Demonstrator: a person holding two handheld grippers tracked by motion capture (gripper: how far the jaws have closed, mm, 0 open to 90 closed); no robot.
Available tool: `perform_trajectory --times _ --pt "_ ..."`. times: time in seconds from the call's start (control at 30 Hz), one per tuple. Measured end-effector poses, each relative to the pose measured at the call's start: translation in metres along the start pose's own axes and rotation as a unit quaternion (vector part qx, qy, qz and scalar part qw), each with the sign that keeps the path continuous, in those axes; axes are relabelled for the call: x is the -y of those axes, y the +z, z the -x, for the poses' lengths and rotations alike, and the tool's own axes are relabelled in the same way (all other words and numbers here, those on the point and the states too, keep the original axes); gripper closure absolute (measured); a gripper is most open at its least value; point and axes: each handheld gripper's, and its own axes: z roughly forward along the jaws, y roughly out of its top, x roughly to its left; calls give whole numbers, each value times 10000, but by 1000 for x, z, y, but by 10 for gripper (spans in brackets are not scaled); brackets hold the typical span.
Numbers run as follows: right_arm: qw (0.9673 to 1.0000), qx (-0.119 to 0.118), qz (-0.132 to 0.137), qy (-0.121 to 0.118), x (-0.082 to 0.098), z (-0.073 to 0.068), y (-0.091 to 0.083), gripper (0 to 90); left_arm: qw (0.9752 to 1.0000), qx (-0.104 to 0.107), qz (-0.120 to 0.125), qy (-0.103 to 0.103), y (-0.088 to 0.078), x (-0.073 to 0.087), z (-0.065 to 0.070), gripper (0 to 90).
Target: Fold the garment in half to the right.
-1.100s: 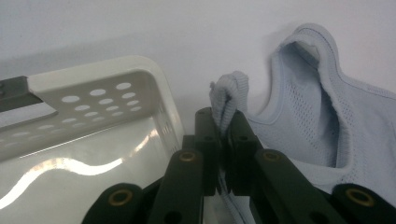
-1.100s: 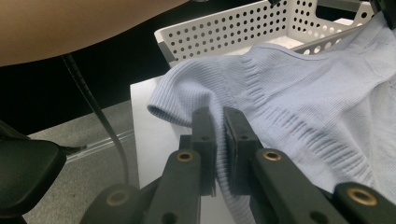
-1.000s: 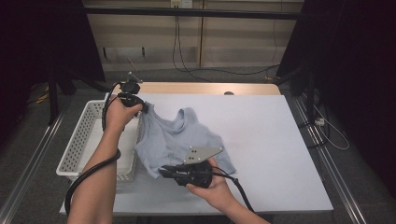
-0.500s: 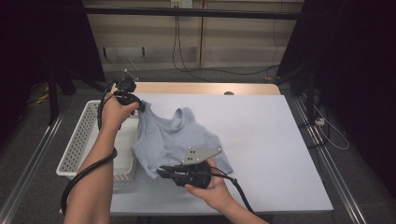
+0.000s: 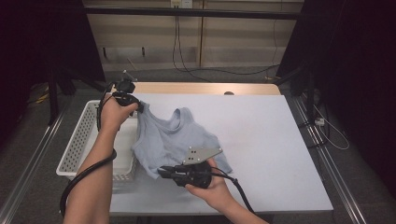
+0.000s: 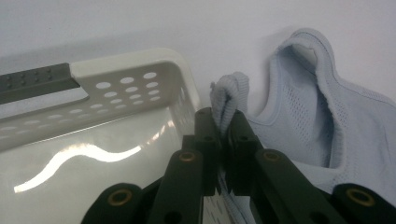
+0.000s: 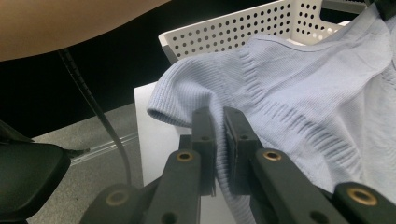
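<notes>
A light blue sleeveless top (image 5: 175,140) lies half on the white table (image 5: 261,135), its left side raised over the rim of a white perforated basket (image 5: 81,140). My left gripper (image 5: 135,106) is at the basket's far corner. In the left gripper view the left gripper (image 6: 220,122) is shut on a folded shoulder strap of the top (image 6: 299,116). My right gripper (image 5: 162,171) is near the table's front edge. In the right gripper view the right gripper (image 7: 217,122) is shut on the ribbed hem of the top (image 7: 303,88).
The basket (image 6: 130,79) sits off the table's left edge with a shiny bare floor inside. A black cable (image 7: 93,107) hangs from the left forearm (image 7: 70,23). The basket's wall (image 7: 243,28) is behind the hem. Dark floor surrounds the table.
</notes>
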Motion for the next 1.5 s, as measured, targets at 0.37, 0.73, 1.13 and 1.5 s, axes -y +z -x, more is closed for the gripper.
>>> perform_trajectory --times 0.37,0.73,1.13,1.5 --pt "9999 81 -55 120 8 6 -4 848 9999 8 35 -113 8 -2 3 840" --pt "9995 111 -115 255 14 8 -7 847 9998 -80 94 -175 14 -6 11 831" --pt "9993 197 -180 280 17 11 -13 851 9996 -129 140 -212 9 -1 8 823" --pt "9981 366 -162 472 22 19 -28 852 9995 -147 162 -212 14 -5 14 815"
